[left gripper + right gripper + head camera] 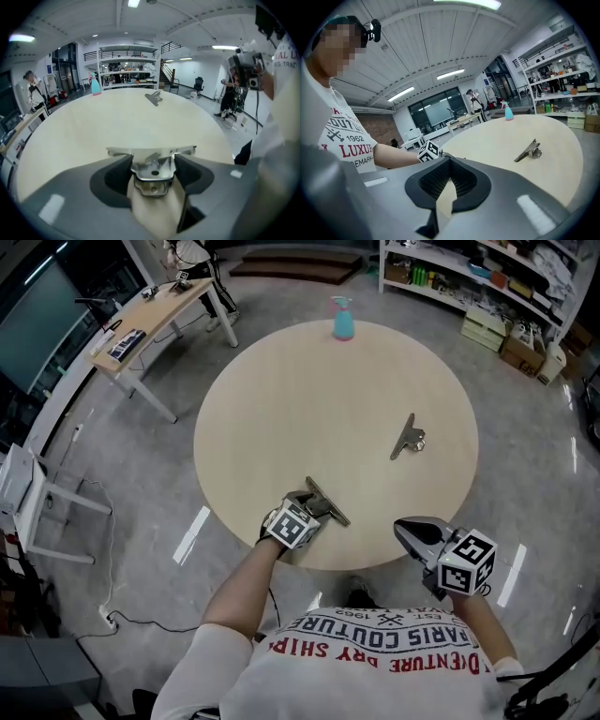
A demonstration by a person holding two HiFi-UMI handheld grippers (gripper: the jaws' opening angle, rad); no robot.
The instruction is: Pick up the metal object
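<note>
A round pale wooden table (300,399) carries two metal clips. One metal clip (330,504) is at the near edge, and my left gripper (312,506) is shut on it. In the left gripper view the pads press both sides of that clip's (151,174) handle, and its flat bar lies across the gripper's (151,164) tips. The second metal clip (409,438) lies free on the right half of the table, also seen as a small clip (153,97) far ahead and as a clip (528,151) to the right. My right gripper (413,532) hovers at the table's near right edge, shut and empty (449,161).
A teal spray bottle (343,319) stands at the far edge of the table. A desk (155,315) is on the floor at the back left, with shelves (487,277) and boxes at the back right. The person's torso is close against the near edge.
</note>
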